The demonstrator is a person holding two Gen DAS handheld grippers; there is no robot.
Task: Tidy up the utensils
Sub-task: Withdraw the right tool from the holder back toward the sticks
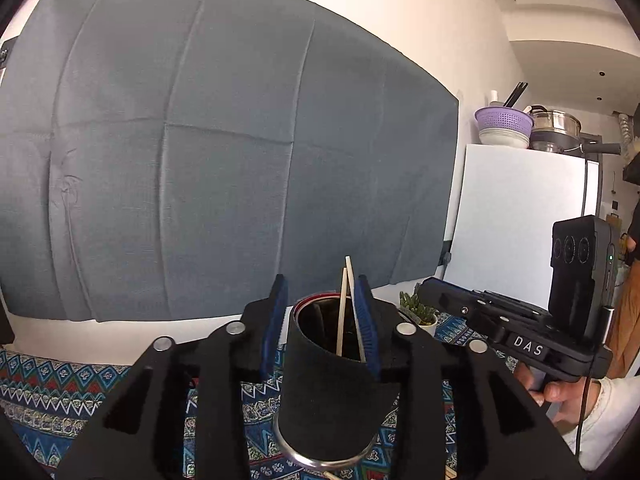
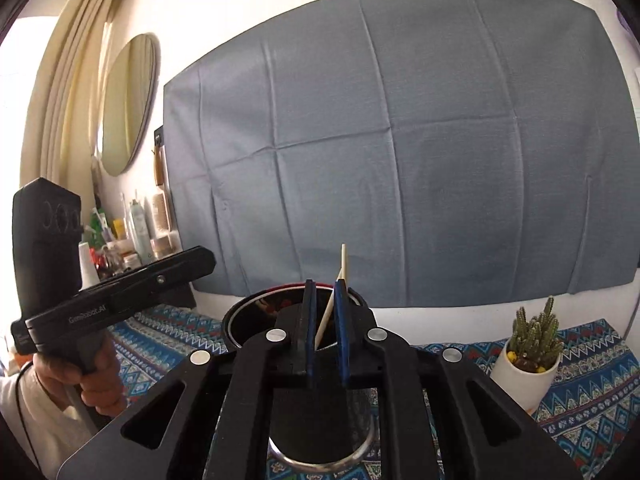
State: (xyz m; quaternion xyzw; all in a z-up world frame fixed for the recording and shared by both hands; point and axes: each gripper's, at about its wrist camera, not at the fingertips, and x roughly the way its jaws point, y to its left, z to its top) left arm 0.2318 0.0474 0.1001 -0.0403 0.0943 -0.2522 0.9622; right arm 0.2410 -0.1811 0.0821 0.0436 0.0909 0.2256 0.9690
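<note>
A black cylindrical utensil holder point(image 1: 328, 392) with a metal base ring stands on the patterned cloth. Two pale wooden chopsticks point(image 1: 345, 304) stand in it, leaning against its rim. My left gripper point(image 1: 320, 320) has its blue-padded jaws around the holder's top, pressing its sides. In the right wrist view the holder point(image 2: 316, 420) sits under my right gripper point(image 2: 325, 316), whose blue fingers point(image 2: 341, 320) stand a little apart over the mouth; the chopsticks point(image 2: 334, 300) rise between them, whether gripped I cannot tell. The right gripper also shows in the left wrist view point(image 1: 516, 328).
A patterned blue tablecloth point(image 1: 60, 392) covers the table. A small cactus in a white pot point(image 2: 528, 364) stands to the right of the holder. A grey cloth point(image 2: 400, 152) hangs on the wall behind. Bottles point(image 2: 136, 236) stand far left; a white fridge point(image 1: 520, 224) far right.
</note>
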